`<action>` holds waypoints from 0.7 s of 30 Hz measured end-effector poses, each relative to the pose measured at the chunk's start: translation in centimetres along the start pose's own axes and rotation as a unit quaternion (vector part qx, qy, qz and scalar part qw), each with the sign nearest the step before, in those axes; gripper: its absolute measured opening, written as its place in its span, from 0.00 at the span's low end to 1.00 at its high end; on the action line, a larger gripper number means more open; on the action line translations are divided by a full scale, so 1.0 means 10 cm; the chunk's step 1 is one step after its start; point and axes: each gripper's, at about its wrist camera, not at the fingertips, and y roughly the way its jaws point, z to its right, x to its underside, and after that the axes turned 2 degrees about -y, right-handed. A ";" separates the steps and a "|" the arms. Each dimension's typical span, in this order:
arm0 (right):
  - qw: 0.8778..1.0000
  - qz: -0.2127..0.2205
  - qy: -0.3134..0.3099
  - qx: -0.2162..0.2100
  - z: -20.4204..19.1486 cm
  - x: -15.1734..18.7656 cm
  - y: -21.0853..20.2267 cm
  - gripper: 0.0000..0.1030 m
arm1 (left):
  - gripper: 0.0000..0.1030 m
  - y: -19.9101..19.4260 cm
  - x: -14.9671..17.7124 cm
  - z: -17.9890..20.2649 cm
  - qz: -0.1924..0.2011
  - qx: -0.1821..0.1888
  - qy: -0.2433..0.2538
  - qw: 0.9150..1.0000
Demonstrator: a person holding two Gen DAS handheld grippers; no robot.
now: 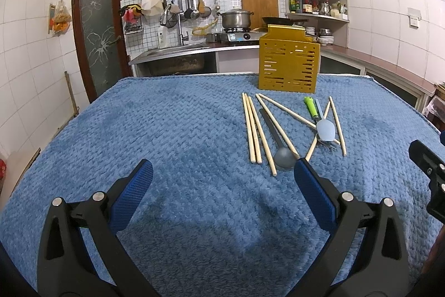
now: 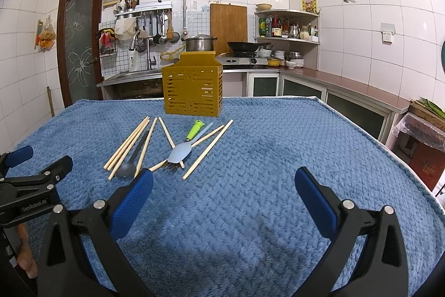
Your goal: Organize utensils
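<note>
— Blue blanket on the bench [image 2: 278, 130]: anything sorted yet?
— Seemingly nothing. Chopsticks [image 2: 125, 146] and spoons [image 2: 179, 152] lie loose before the yellow holder [image 2: 192, 91]; left gripper [image 1: 222, 185] and right gripper [image 2: 224, 194] fingers spread, holding nothing.

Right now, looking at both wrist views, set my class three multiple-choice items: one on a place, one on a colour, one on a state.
1. Where does the yellow utensil holder stand?
A. At the far side of the blue cloth, beyond the utensils
B. On the kitchen counter
C. Between the grippers

2. What colour is the fork handle?
A. Red
B. Green
C. White

3. How are the left gripper and right gripper?
A. Both shut on chopsticks
B. One holds a spoon
C. Both open, holding nothing

Answers:
1 A, the holder sits on the cloth behind the chopsticks.
2 B, the handle is bright green.
3 C, wide gaps show between the fingers of each.
</note>
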 end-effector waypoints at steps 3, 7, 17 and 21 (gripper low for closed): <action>1.000 0.000 0.001 -0.001 0.00 0.00 0.00 0.96 | 0.95 0.01 -0.01 0.01 -0.007 -0.007 0.002 1.000; 1.000 -0.005 0.008 -0.008 0.03 -0.01 0.02 0.96 | 0.95 0.00 -0.02 0.02 -0.007 -0.010 0.005 1.000; 1.000 -0.013 0.013 -0.023 0.08 -0.14 0.22 0.97 | 0.95 0.17 -0.06 0.09 -0.067 -0.006 0.032 0.997; 0.999 -0.024 0.001 -0.028 0.05 -0.33 0.40 0.97 | 0.95 0.37 -0.16 0.02 -0.104 0.024 0.014 0.994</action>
